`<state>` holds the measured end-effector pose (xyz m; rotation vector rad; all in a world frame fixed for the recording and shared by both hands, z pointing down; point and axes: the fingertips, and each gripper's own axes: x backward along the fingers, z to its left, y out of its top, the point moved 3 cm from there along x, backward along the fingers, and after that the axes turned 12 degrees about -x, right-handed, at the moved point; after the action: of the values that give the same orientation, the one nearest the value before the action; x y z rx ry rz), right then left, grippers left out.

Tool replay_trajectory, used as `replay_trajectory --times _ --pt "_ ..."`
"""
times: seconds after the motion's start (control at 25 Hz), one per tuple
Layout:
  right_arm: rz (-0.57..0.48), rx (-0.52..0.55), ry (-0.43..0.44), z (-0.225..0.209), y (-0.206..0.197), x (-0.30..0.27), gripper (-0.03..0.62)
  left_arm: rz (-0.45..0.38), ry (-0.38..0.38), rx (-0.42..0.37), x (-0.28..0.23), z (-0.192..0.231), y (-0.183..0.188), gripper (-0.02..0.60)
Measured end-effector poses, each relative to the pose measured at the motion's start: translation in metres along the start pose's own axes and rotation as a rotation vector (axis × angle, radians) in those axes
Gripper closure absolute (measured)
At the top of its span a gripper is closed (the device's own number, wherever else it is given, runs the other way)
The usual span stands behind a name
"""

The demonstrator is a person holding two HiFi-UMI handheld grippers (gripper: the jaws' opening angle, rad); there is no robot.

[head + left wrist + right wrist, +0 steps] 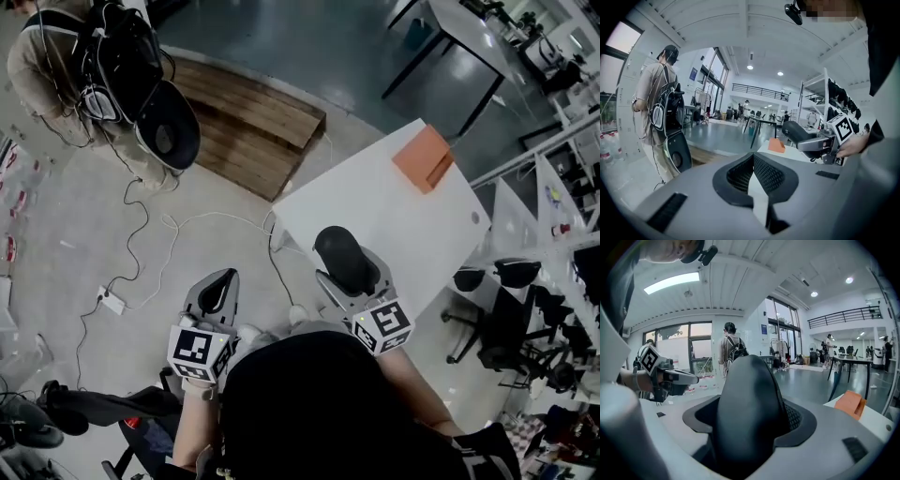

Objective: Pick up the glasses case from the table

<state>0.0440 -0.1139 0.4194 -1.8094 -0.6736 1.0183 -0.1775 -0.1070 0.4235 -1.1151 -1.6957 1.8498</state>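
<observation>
**Status of the claws.** The right claw [345, 270] is closed on the glasses case [339, 251]. In the right gripper view the dark, rounded case [750, 408] is seated upright between the two jaws, with the padded recess wrapped around its lower part. The left claw [220, 292] is carried beside it, off the bench and over the floor. Its meshed pads [768, 174] are drawn together at the tips and nothing is held between them.

**Position of the task item.** The case is held over the near corner of the white bench [375, 202]. In the left gripper view it is seen above the bench surface, so it is judged to be clear of the surface. An orange block [424, 157] lies well apart from it, near the far edge of the bench.

**Progress.** The pick-up is judged to be essentially complete, as the case is gripped and raised. No further item of the task is seen on the bench. Only a secure hold remains to be kept. How firm the grip is cannot be verified from these views.
</observation>
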Motion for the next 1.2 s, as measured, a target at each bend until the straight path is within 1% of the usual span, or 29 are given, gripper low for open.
replay_trajectory --times 0.2,0.4,0.56,0.68,1.2 --pt "-0.013 0.084 0.001 0.017 0.005 0.008 0.226 -0.016 -0.028 -0.026 0.001 -0.002 0.007 0.563" --pt "-0.017 0.11 0.013 0.025 0.004 0.015 0.226 -0.019 -0.037 -0.026 0.003 -0.009 0.007 0.563" --pt "0.001 0.117 -0.007 0.022 -0.001 0.021 0.226 -0.014 -0.044 -0.027 0.003 -0.016 0.006 0.563" --pt "0.017 0.138 -0.001 0.022 -0.002 0.02 0.226 -0.005 -0.043 -0.025 0.003 -0.019 0.004 0.563" --pt "0.023 0.105 0.016 0.015 -0.009 0.02 0.226 0.02 0.01 -0.001 0.017 -0.026 -0.004 0.563"
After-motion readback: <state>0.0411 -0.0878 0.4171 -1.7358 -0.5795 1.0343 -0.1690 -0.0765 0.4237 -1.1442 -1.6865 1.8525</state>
